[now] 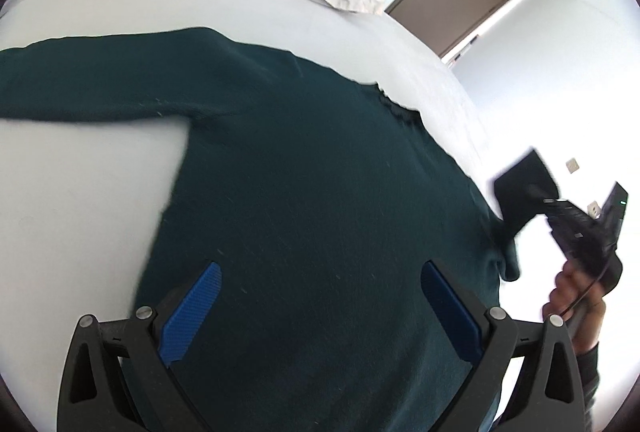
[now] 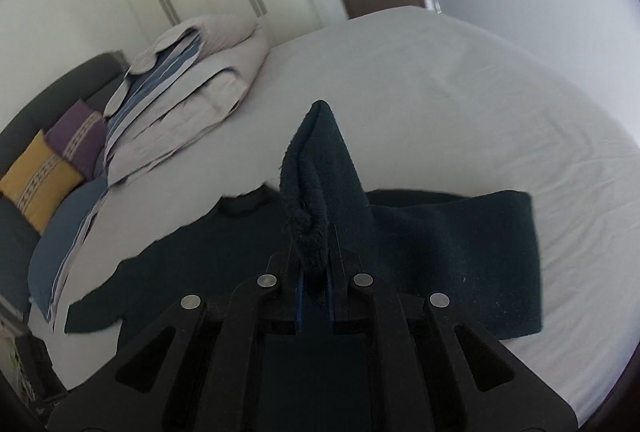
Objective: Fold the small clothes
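While the dark green sweater lay spread flat on the white bed sheet, the left gripper hovered over its body with its blue-padded fingers set wide apart and gripping nothing, and the right gripper was clamped narrowly on a bunched fold of one sleeve, raised off the sheet. Risk, as judged from this arrangement: the pinch took only a thick wad of knit near the cuff, so the fabric could have slipped free mid-fold, leaving the sleeve crooked; with nothing pinning the body, a pull on the sleeve might also have dragged the whole garment across the smooth sheet and wrinkled it. Folded bedding sat well apart toward the headboard, beside yellow and purple cushions, and posed no obstruction. No brand, label or legible writing was visible on the sweater, the grippers or the room's surfaces.
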Demonstrator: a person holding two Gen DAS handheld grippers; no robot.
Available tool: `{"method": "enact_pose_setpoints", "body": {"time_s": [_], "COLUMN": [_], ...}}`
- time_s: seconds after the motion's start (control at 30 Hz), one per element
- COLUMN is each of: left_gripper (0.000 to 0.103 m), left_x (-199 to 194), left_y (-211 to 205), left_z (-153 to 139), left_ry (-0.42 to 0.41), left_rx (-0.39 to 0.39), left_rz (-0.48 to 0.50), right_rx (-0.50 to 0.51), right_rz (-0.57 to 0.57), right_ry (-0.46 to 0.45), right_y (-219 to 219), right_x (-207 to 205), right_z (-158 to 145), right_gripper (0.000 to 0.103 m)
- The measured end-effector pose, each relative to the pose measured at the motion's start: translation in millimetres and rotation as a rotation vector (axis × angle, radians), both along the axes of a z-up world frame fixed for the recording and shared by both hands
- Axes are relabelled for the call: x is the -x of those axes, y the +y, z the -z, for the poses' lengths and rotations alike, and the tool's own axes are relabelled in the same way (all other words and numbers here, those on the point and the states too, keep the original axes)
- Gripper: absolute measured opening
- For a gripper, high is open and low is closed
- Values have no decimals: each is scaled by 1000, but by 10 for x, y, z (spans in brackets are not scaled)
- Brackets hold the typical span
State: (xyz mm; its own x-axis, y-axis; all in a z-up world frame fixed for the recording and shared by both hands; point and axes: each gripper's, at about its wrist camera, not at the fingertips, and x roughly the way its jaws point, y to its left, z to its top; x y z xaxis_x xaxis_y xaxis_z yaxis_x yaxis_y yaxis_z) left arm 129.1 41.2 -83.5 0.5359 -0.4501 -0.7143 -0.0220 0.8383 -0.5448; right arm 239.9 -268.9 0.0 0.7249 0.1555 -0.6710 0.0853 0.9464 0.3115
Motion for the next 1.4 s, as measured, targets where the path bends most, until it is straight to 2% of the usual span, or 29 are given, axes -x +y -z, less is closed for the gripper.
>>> {"method": "enact_pose_setpoints", "body": {"time_s": [0.1,0.17,0.23,0.27,0.33,0.37,0.43,0.5,0.53,0.63,0.67,0.7,0.8,0.87,0.93,1.1,1.17,1.27,1.4], "left_gripper": [101,101,101,101,101,101,97,88,80,67,65,64,51,27,18,12,6,3,2], "left_x": [-103,-209,-325,-385,-496,-569,-722,-878,-946,-1195,-1294,-1321,-1449,-1517,-1532,-1438,-1418,-1416,-1468], "left_y": [88,80,14,-41,-153,-243,-442,-664,-766,-1145,-1270,-1319,-1470,-1543,-1584,-1551,-1512,-1411,-1284], "left_z": [14,34,58,64,66,74,101,140,161,259,311,340,343,328,317,170,44,-103,-54], "left_ry": [-1,7,18,22,23,22,30,51,58,89,101,101,90,93,88,32,-14,-74,-54], "left_rx": [31,53,75,85,98,104,112,120,116,50,24,8,-42,-80,-123,-188,-217,-248,-234], "left_rz": [-11,-4,12,24,49,65,87,125,143,201,211,213,212,214,228,241,230,205,201], "right_rx": [0,-4,-56,-76,-104,-121,-169,-214,-241,-309,-317,-322,-336,-336,-338,-336,-334,-325,-328], "right_rz": [-96,-130,-152,-155,-158,-153,-154,-121,-102,-45,-33,-21,0,15,28,47,48,53,62], "right_ry": [88,161,210,208,163,145,142,136,128,100,96,92,85,94,103,110,112,115,119], "right_y": [970,1452,1604,1507,1535,1379,1155,835,659,174,-137,-229,-418,-522,-581,-675,-697,-716,-734], "right_x": [-77,-55,-136,-18,111,388,591,750,836,1059,1210,1270,1421,1489,1514,1584,1593,1597,1595], "right_z": [599,1019,1258,1332,1416,1479,1441,1352,1324,1242,1156,1153,1182,1230,1284,1381,1395,1388,1402], "right_gripper": [8,16,35,50,59,64,64,64,64,64,64,64,64,64,64,62,62,62,62]}}
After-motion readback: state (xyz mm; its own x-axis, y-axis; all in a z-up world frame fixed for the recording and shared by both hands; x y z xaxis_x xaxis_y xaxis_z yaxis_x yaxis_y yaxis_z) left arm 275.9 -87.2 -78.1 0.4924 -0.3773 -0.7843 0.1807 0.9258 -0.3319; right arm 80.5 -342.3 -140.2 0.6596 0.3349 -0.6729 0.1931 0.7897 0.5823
